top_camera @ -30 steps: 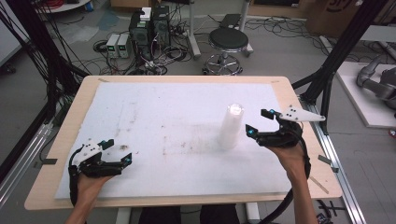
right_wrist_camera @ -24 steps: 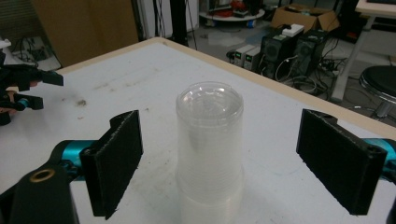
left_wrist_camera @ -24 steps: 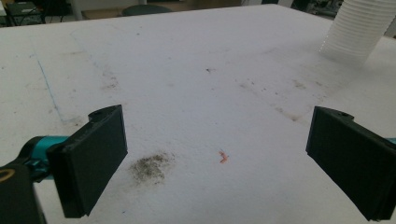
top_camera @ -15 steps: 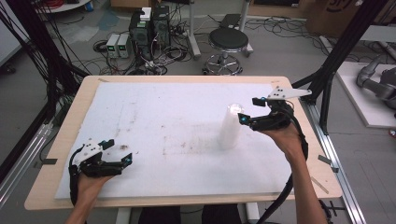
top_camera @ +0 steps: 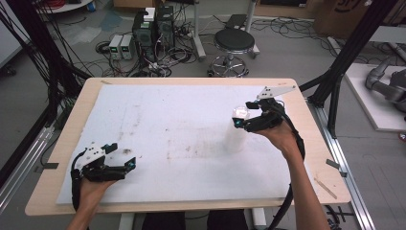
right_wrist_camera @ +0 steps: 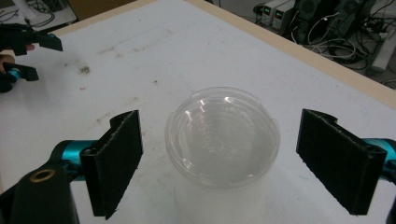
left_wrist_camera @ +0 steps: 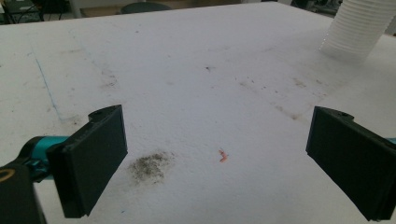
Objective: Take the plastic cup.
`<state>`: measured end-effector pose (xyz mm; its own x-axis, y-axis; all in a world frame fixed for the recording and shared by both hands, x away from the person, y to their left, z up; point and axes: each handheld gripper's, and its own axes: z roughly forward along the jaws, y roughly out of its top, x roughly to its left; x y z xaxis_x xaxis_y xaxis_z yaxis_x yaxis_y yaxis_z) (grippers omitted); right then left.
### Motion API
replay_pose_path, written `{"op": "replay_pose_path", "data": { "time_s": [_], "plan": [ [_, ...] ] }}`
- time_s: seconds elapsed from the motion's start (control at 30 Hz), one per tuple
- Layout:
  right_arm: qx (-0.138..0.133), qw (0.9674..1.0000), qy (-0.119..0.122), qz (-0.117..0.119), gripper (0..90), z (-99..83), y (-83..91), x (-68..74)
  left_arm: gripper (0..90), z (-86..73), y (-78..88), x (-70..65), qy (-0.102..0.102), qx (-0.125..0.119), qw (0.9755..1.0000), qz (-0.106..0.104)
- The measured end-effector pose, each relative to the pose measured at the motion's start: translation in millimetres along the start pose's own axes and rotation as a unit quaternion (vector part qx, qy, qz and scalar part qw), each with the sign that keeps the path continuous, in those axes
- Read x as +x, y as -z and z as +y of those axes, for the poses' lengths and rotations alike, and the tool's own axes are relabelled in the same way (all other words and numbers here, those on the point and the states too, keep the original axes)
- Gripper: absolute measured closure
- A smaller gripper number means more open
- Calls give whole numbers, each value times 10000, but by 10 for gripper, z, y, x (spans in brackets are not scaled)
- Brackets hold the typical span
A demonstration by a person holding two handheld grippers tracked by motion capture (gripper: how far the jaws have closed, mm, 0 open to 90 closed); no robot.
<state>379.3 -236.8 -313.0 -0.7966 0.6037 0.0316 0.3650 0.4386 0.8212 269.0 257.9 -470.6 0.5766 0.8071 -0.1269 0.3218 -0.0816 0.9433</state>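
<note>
Both tongs spread: right tongs [right_wrist_camera: 219, 161] straddle cup stack [right_wrist_camera: 223, 140] rim, untouched; left tongs [left_wrist_camera: 217, 163] well apart.

High view: you look forward and down over the whole table [top_camera: 201, 82]. Left gripper view: low and close over the white mat [left_wrist_camera: 196, 70], facing the distant cup stack [left_wrist_camera: 357, 25]. Right gripper view: close above that stack, which all three views share.
</note>
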Motion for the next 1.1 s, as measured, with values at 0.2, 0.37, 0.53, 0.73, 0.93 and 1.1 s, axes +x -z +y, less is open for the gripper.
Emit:
{"op": "replay_pose_path", "data": {
  "time_s": [0.2, 0.37, 0.53, 0.73, 0.93, 1.1],
  "plan": [
    [141, 9999, 38, 44, 156, 9, -104, -16, 52, 1, -1, -2, -6, 18, 10000, 9],
    [197, 9998, -1, 100, 182, 6, -123, -41, 52, 2, -3, 3, 3, 21, 10000, -4],
    [236, 9996, -12, 137, 190, 3, -135, -43, 52, 2, -4, 1, 5, 22, 10000, 5],
    [312, 9995, 18, 90, 210, 0, -155, -44, 52, 3, -4, 0, 4, 31, 10000, 16],
    [347, 9994, 59, 60, 252, -2, -166, -47, 52, 2, -3, 4, 15, 26, 10000, 3],
    [392, 9992, 75, 33, 294, -6, -168, -42, 52, 2, -4, 4, 18, 27, 10000, 4]
  ]
}}
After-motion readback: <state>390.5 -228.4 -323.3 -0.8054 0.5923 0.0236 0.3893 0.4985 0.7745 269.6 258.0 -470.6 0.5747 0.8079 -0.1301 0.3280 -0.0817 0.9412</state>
